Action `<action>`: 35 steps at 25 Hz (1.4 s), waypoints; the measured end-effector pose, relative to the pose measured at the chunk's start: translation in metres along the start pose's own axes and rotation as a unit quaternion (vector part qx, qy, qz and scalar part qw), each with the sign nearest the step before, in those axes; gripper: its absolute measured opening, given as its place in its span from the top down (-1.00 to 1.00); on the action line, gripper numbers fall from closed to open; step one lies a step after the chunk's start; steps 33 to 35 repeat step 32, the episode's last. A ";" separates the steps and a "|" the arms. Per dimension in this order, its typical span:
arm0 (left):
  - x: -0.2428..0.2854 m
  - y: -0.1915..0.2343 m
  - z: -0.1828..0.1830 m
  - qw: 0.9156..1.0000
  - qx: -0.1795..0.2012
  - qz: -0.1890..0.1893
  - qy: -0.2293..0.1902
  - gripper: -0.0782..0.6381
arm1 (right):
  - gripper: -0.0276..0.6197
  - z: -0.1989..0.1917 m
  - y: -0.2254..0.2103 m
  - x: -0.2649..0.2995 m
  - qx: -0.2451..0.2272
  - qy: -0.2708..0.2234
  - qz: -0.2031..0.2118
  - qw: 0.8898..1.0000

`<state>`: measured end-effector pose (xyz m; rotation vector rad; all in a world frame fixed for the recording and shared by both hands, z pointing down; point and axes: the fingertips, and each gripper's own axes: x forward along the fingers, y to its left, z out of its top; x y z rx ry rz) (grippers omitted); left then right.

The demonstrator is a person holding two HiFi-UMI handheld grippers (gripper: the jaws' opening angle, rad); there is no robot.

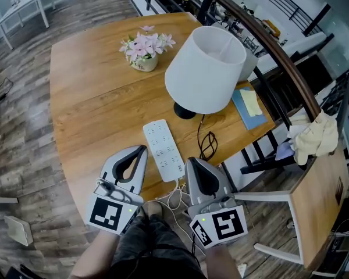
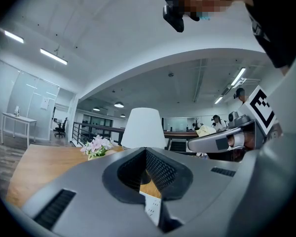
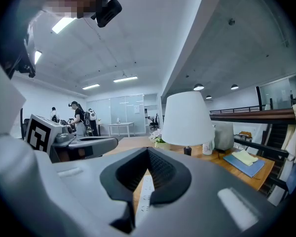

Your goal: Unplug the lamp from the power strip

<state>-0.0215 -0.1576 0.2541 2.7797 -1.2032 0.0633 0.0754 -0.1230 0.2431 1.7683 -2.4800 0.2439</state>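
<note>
One smooth white conical lamp (image 1: 205,68) at one o'clock of one flat rectangular power strip (image 1: 163,150); grey left gripper (image 1: 143,149) and right gripper (image 1: 188,161) closed, empty.

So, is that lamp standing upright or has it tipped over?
Upright. The lamp stands on its dark base on the table, its white shade straight above the base in the right gripper view.

power strip (image 1: 163,150) on table (image 1: 87,109) | lamp (image 1: 205,68) behind | flowers (image 1: 144,46) left of lamp
</note>
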 end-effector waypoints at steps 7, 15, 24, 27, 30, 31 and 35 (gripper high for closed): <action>-0.007 0.001 0.022 1.000 0.002 0.003 -0.006 0.79 | 0.89 0.023 0.005 -0.006 -0.009 -0.016 0.006 1.000; -0.017 0.002 0.045 1.000 -0.003 0.002 -0.021 0.79 | 0.89 0.042 0.009 -0.012 -0.014 -0.030 0.014 0.999; -0.019 -0.001 0.069 0.999 -0.003 -0.006 -0.031 0.79 | 0.89 0.069 0.009 -0.017 -0.003 -0.051 0.029 0.998; -0.019 0.000 0.076 0.999 -0.003 -0.012 -0.044 0.79 | 0.89 0.074 0.012 -0.017 -0.005 -0.056 0.031 0.998; -0.021 0.002 0.082 0.999 -0.005 -0.007 -0.042 0.79 | 0.89 0.078 0.015 -0.018 -0.004 -0.058 0.034 0.998; -0.022 0.003 0.083 0.999 -0.006 -0.003 -0.039 0.79 | 0.89 0.079 0.016 -0.018 -0.003 -0.059 0.035 0.998; -0.023 0.004 0.085 0.999 -0.008 0.002 -0.035 0.79 | 0.89 0.081 0.017 -0.019 -0.001 -0.060 0.036 0.998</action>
